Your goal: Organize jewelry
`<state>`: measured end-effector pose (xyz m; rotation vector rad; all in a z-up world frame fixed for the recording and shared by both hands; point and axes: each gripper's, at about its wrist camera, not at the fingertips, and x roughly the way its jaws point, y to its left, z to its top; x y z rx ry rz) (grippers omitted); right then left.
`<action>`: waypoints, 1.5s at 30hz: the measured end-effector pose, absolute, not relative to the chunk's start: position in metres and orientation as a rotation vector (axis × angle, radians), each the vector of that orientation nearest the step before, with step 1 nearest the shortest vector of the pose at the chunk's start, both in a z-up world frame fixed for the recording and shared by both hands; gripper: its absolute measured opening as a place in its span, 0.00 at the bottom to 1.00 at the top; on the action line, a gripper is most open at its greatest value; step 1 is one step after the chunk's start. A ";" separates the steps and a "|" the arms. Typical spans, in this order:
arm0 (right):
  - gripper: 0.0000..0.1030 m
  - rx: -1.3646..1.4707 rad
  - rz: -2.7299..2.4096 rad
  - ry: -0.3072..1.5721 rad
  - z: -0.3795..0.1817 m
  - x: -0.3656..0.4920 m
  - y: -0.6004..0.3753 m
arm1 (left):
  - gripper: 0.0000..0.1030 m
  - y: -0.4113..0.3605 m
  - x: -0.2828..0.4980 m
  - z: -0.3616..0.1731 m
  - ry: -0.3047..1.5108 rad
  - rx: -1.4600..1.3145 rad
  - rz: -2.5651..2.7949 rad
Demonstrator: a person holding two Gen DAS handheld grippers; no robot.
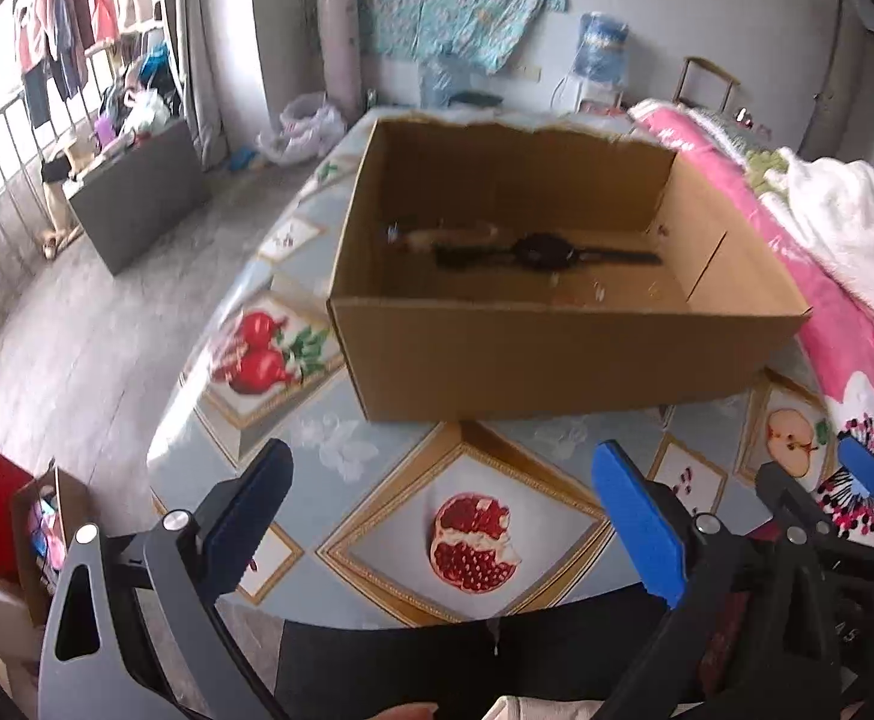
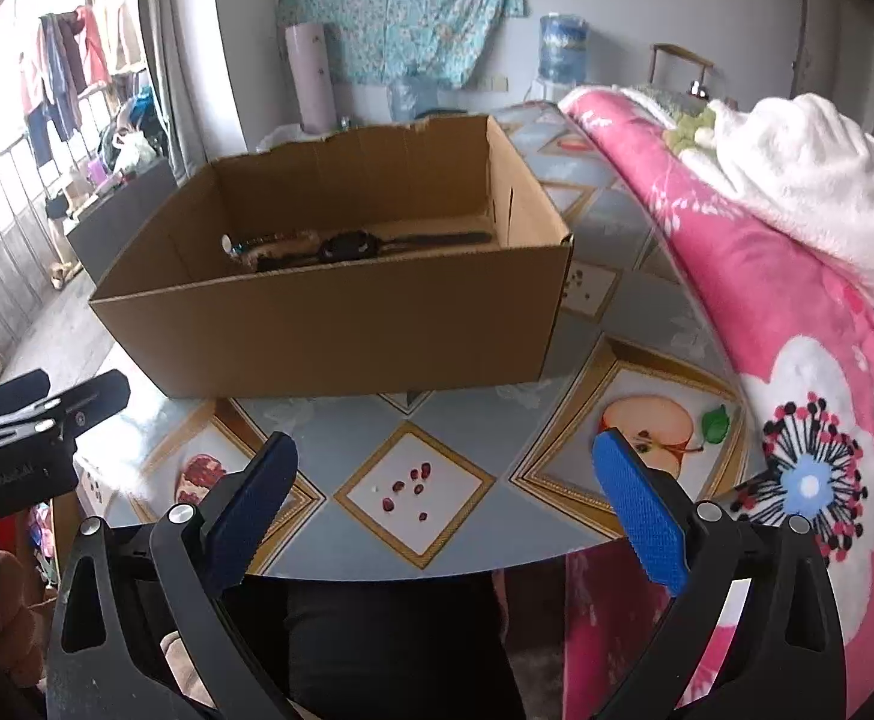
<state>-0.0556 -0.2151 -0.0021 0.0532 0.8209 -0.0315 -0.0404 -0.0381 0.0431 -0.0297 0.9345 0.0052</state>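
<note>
Grippers come first, nearest of all. The left gripper (image 1: 443, 516) has its blue fingers spread wide with nothing between them. The right gripper (image 2: 446, 510) is spread wide and empty too. Both hang over the near edge of the table (image 2: 437, 420), which has fruit pictures on it.

Ahead of both grippers sits a big brown box (image 2: 329, 324) with an open top. Down inside, on the bottom near the far wall, lies a black watch (image 2: 350, 245). It lies flat, stretched out long from left to right across the box. A tan strap (image 1: 449, 236) lies touching its left end.

The watch is probably light. Its band looks bendy and floppy, and its round middle looks hard. I think pinching the thin band beside the round part would work best.
</note>
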 end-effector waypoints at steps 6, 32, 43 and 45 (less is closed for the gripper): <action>0.92 0.051 -0.030 0.839 -0.007 -0.048 -0.216 | 0.95 -0.038 -0.035 0.033 0.973 -0.034 0.014; 0.92 0.055 -0.030 0.838 -0.006 -0.043 -0.217 | 0.95 -0.039 -0.032 0.031 0.985 -0.023 -0.002; 0.92 0.059 -0.029 0.841 -0.006 -0.042 -0.217 | 0.95 -0.038 -0.032 0.029 0.987 -0.022 -0.002; 0.92 0.060 -0.028 0.842 -0.006 -0.042 -0.216 | 0.95 -0.038 -0.032 0.029 0.989 -0.022 -0.002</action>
